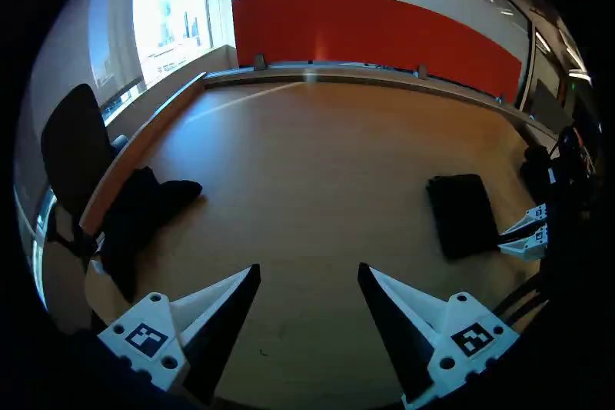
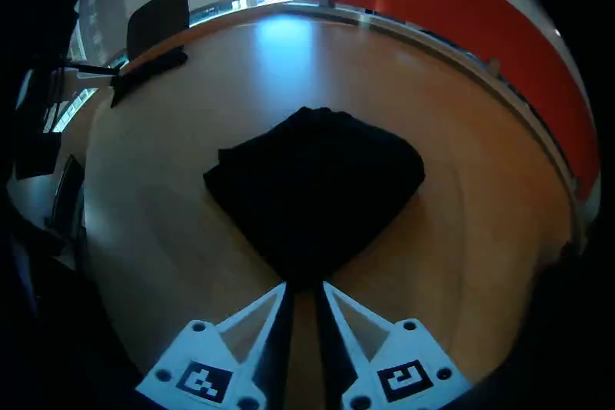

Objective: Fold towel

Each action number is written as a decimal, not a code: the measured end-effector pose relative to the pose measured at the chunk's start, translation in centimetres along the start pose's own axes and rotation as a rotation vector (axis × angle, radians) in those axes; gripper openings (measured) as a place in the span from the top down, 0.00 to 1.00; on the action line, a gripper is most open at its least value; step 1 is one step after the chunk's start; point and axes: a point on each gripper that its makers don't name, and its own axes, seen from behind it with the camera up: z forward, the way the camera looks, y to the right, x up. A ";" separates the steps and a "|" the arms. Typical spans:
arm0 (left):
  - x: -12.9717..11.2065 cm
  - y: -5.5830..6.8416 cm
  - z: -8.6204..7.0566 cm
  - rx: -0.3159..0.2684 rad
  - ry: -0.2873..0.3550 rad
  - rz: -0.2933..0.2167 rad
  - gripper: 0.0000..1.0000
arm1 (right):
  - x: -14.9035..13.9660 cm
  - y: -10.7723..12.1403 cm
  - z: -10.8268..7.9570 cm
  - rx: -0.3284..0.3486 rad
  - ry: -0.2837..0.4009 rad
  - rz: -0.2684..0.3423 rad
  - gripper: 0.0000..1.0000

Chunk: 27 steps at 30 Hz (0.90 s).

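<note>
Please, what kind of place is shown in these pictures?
Probably an office or meeting room: a light-brown wooden table with a red divider panel along its far edge, a black office chair beside it, and large bright windows.

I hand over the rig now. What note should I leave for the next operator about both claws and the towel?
Left claw: open, above the wooden table, holding nothing.
Right claw: nearly closed at the near corner of the black towel; grip unclear.
Done: it lies on the table, already folded compactly.
Left to do: probably release it, or one more fold.
A dark cloth lies at the table edge near the chair.
</note>
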 end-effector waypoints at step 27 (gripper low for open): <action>0.9 0.9 0.5 -0.022 0.021 0.000 0.06 | 7.9 1.9 -4.1 -0.044 0.133 -0.076 0.94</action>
